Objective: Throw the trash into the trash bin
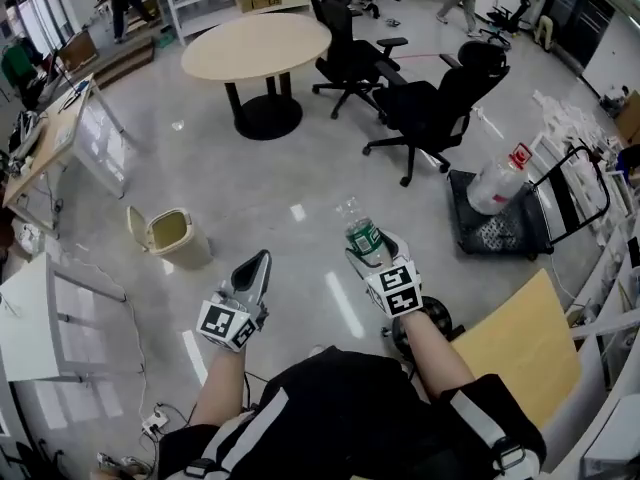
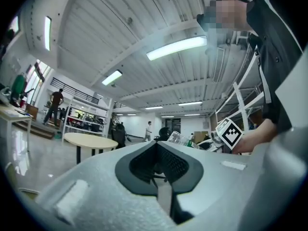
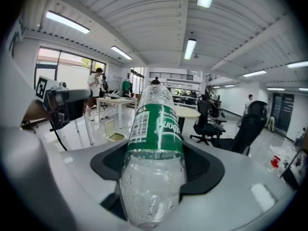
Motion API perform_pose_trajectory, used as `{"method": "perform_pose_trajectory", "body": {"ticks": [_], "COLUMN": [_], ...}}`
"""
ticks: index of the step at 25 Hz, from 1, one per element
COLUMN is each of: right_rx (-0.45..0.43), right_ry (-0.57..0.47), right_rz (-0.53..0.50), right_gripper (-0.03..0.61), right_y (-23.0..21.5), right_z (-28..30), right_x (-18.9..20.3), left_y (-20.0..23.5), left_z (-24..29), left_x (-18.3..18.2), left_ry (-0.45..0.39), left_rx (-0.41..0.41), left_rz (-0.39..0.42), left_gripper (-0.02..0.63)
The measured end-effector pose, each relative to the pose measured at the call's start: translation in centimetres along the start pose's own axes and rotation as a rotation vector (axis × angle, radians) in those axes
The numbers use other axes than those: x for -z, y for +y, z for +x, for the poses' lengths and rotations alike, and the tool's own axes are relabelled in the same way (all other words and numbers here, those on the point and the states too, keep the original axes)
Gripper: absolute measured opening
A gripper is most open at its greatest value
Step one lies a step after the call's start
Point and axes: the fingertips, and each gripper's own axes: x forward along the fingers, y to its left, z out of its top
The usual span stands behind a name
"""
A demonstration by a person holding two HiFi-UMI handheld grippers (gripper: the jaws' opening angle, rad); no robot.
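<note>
Plastic bottle: clamped in R gripper jaws; L gripper jaws closed, empty; lidded trash bin well apart, drop still pending.

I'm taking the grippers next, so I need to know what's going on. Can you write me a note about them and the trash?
Right gripper: shut on the plastic bottle, which has a green label.
Left gripper: fingers together, nothing in them.
Trash bin: on the floor ahead to the left, lid open, apart from both grippers.
Done: bottle is in the grip.
Left: carry it over to the bin and drop it in.
</note>
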Motion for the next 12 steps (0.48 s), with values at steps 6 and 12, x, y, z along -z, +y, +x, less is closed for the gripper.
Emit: {"method": "perform_pose_trajectory", "body": {"ticks": [6,12], "right_rx": [-0.177,-0.333], "right_ry": [-0.013,-0.021], "right_rz": [-0.106,-0.149], "right_gripper": [0.325,0.325], "right_y": [6.9,11.9], "right_z": [5.7,11.2], "right_x": [-3.6,-5.4], "left_y": [6.0,9.0], "left_z": [-6.5,-11.2], "left_x": [-1.0,0.0], "left_ry": [-0.029,-0.010], "left_rx": [-0.219,-0.379], "left_rz": [-0.005,-0.017], "left_gripper": [0.000,0.000]}}
